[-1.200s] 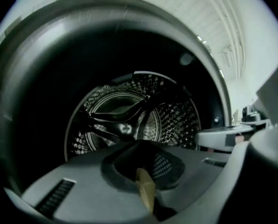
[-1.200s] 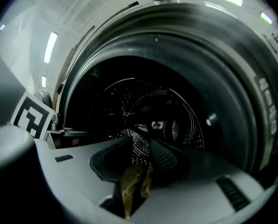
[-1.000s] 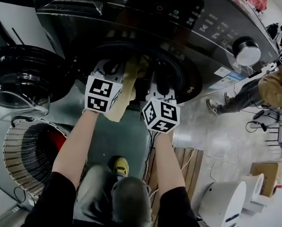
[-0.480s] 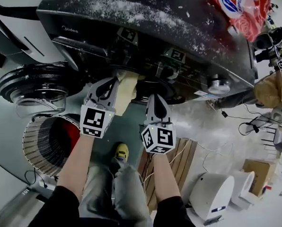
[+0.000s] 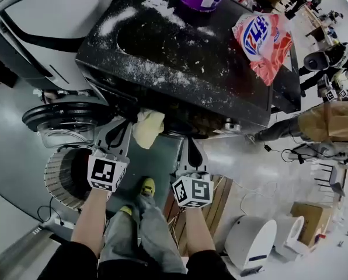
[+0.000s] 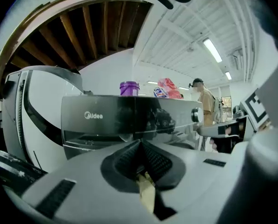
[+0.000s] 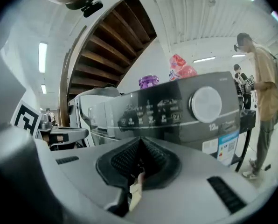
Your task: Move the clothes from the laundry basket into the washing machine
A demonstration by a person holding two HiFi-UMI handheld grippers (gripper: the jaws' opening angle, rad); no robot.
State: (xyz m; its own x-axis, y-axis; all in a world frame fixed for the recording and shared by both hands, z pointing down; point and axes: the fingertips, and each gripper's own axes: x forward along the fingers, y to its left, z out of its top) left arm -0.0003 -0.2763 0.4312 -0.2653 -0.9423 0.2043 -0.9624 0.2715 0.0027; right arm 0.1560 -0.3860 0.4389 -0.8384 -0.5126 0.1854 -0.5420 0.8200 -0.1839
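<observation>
Left gripper: our left gripper [image 6: 141, 151] has its jaws closed, pinching a fold of the cream cloth [image 5: 149, 127].
Right gripper: our right gripper [image 7: 139, 149] is closed too, on a pale scrap [image 7: 134, 188]. We cannot tell whether it is a corner of the same cloth.
Cloth: it hangs just off the left tips, in the gap between the two grippers and closer to the left one.
Long axis: it runs downward from the pinch, so the loose end trails below the tips.
Drum mouth: both gripper views look level at the control panel of the washing machine [image 5: 191, 63]. We judge the mouth lies ahead of and below the tips, hidden under the machine's front edge in the head view.
Nearer hand: the left carries the bulk, so we judge it leads the feed downward and forward.
Edges: the machine's front edge sits just ahead of both tips. The open door [image 5: 63, 118] stands just left of the left gripper.
Open room: the laundry basket [image 5: 54, 177] lies below and left of the left gripper. The floor between the grippers is open, and a wooden pallet [image 5: 223, 194] lies below the right one.
</observation>
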